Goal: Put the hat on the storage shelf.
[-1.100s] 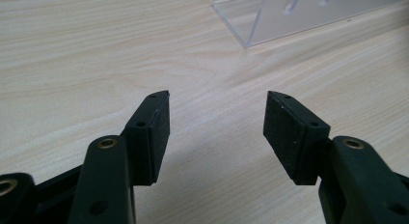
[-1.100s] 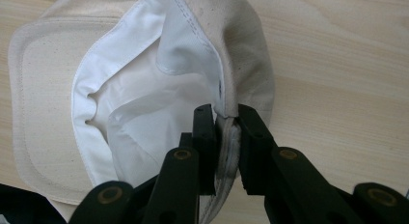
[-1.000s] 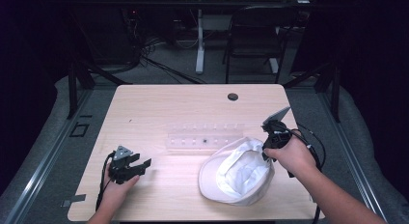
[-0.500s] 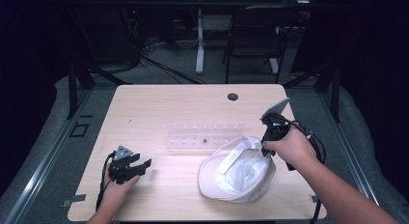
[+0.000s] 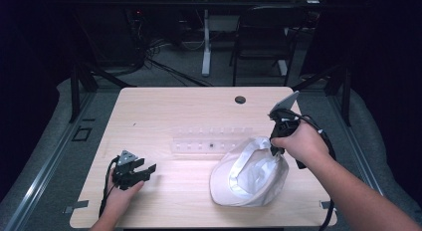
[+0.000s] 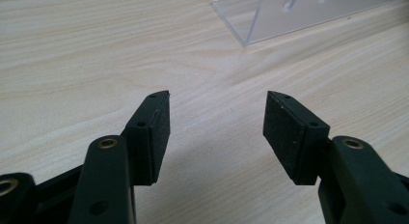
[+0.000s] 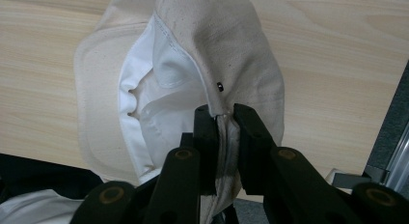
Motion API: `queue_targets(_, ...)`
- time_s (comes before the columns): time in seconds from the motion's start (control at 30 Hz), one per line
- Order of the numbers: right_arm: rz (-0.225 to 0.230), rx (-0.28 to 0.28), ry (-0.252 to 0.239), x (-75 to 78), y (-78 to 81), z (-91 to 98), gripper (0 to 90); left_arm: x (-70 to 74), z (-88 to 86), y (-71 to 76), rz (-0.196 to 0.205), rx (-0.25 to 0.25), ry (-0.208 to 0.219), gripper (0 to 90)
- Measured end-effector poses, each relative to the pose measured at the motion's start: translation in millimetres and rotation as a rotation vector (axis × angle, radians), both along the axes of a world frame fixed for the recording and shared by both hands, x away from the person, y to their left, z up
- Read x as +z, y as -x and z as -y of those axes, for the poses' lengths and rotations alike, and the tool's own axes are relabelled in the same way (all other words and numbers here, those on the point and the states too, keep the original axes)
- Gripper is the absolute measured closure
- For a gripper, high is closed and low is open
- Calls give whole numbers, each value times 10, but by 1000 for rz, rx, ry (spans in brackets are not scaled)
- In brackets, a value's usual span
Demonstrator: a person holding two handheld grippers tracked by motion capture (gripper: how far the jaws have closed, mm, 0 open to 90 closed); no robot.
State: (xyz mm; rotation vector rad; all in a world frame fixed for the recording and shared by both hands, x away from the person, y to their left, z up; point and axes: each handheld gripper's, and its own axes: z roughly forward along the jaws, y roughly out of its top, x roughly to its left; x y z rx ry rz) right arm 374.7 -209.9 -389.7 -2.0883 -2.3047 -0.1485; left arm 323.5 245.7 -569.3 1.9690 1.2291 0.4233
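A cream-white cap (image 5: 249, 173) lies upside down on the right half of the wooden table (image 5: 164, 111), its lining facing up. My right gripper (image 5: 274, 144) is shut on the cap's rim at its far right side and lifts that edge a little. In the right gripper view the cap (image 7: 202, 45) hangs from the jaws, and the right gripper (image 7: 223, 119) pinches a fold of the fabric. My left gripper (image 5: 145, 170) rests at the table's front left, open and holding nothing. In the left gripper view the left gripper (image 6: 217, 115) stands wide apart above bare wood.
A clear plastic rack (image 5: 211, 141) lies across the middle of the table, just behind the cap; its corner (image 6: 270, 16) shows ahead of the left gripper. A round cable hole (image 5: 240, 99) sits near the far edge. A chair (image 5: 263, 37) and cables stand beyond the table.
My right gripper has risen slightly and drawn the cap's rim up and towards the right. The left gripper has stayed where it was.
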Motion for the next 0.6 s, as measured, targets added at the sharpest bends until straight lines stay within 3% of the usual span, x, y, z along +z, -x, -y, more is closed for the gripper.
queue_targets(0.13,-19,12,-1,52,-3,6,804,0,-1,0,0,1,0,432)
queue_targets(0.47,-40,-23,-27,203,-25,-5,804,-9,15,0,2,1,-2,432)
queue_targets(0.6,-54,-35,-61,276,-43,2,804,-3,9,1,-2,-3,-1,432)
